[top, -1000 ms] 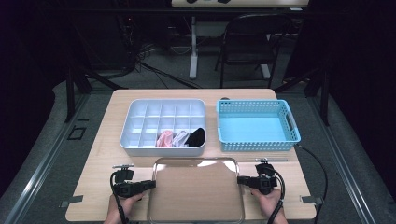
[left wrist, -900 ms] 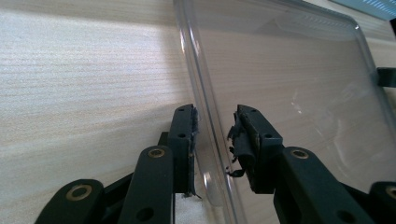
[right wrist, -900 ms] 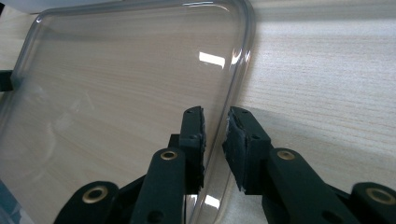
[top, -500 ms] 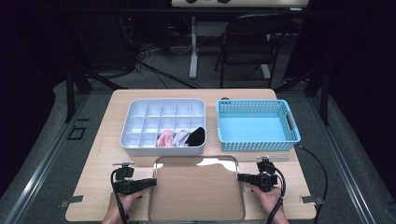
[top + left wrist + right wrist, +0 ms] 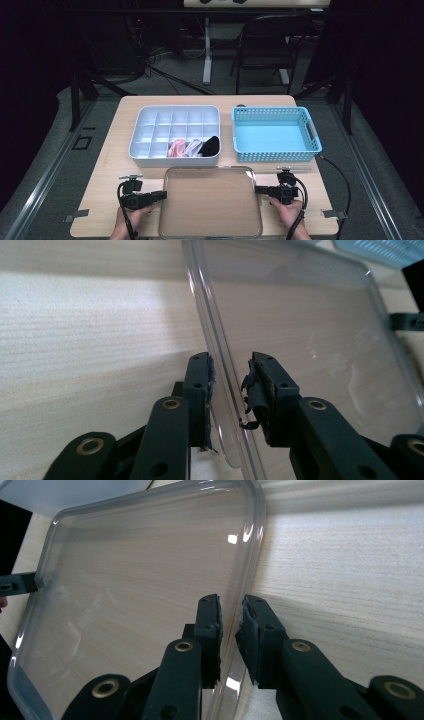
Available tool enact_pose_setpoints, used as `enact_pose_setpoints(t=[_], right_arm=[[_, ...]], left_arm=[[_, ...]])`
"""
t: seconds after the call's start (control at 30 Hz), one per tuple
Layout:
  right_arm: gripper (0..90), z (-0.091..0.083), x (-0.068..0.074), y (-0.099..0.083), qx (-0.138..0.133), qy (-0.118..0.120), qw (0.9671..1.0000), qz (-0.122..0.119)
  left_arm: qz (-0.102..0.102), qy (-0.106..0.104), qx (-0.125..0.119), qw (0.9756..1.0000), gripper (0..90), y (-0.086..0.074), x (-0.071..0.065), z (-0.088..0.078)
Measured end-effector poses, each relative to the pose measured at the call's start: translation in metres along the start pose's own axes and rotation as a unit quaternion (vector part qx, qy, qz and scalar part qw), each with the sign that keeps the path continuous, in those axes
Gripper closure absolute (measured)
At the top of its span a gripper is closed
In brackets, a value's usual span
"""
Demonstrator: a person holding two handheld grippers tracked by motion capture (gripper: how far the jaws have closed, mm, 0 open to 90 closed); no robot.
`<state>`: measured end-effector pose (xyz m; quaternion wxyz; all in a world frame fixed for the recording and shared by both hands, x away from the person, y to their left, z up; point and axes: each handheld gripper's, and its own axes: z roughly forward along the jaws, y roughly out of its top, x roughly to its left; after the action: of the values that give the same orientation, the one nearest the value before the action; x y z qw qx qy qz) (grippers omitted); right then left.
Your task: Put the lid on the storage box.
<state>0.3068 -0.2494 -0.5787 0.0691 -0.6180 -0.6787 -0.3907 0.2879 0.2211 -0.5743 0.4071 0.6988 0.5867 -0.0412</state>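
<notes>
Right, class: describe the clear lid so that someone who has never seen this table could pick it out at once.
On the wooden table, look at the near edge, in front of the white divided organiser and the blue basket. There lies the clear lid, between the left gripper and right gripper. Unlike its neighbours, it is flat and see-through, showing the wood grain beneath.

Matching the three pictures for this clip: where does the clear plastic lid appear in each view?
High view: the clear lid lies bottom centre on the table, between the left gripper and the right gripper.
Left gripper view: its edge runs up from between the jaws; the lid spreads right.
Right gripper view: its edge rises from between the jaws; the lid spreads left.
Shared landmark: the wooden table.
</notes>
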Motion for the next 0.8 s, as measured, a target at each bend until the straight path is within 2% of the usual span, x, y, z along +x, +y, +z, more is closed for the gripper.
enact_pose_setpoints(t=[0.03,0.07,0.1,0.17,0.2,0.27,0.3,0.33,0.4,0.53,0.73,0.8], right_arm=[[77.8,0.0015,0.0003,-0.0005,-0.007,-0.002,1.0,0.007],[77.7,0.0006,0.0005,0.0004,0.003,-0.002,1.0,-0.001],[77.5,0.0008,0.0018,0.0001,0.0,-0.006,1.0,-0.007],[77.4,0.0011,0.0026,-0.0001,0.001,-0.009,0.9999,-0.007],[77.4,0.0008,0.0019,0.0002,0.002,-0.006,1.0,-0.006],[77.0,0.0012,0.0023,0.0005,0.002,-0.008,0.9999,-0.008],[76.2,0.0014,0.003,0.0006,0.002,-0.01,0.9999,-0.011],[74.8,0.0016,0.0038,0.0007,0.002,-0.011,0.9999,-0.011],[73.9,0.0016,0.0039,0.0012,0.005,-0.009,0.9998,-0.015],[72.4,0.0011,0.0,0.0029,0.011,0.006,0.9999,-0.006],[69.4,0.0019,0.002,0.0047,0.012,0.003,0.9998,-0.016],[68.7,0.0017,0.0013,0.0053,0.014,0.004,0.9998,-0.013]], left_arm=[[0.006,0.001,-0.003,1.0,70.5,0.0001,-0.0004,-0.0003],[0.003,0.0,-0.007,1.0,70.6,-0.0006,-0.0006,-0.0007],[0.01,0.001,-0.005,0.9999,70.8,-0.0004,-0.0009,-0.0011],[0.008,0.0,-0.012,0.9999,71.6,-0.0013,-0.0012,-0.0026],[0.017,0.003,-0.012,0.9998,71.9,-0.0009,-0.0018,-0.0032],[0.015,0.004,-0.021,0.9997,72.4,-0.0021,-0.0037,-0.0044],[0.027,0.008,-0.021,0.9994,72.6,-0.0019,-0.0041,-0.0049],[0.027,0.009,-0.022,0.9993,72.6,-0.0023,-0.0044,-0.0051],[0.029,0.008,-0.022,0.9993,73.2,-0.0022,-0.0038,-0.0054],[0.028,0.007,-0.027,0.9992,73.8,-0.0028,-0.0041,-0.0062],[0.04,0.01,-0.028,0.9988,73.8,-0.0047,-0.0059,-0.0065],[0.05,0.013,-0.028,0.9983,73.8,-0.0055,-0.0075,-0.0073]])
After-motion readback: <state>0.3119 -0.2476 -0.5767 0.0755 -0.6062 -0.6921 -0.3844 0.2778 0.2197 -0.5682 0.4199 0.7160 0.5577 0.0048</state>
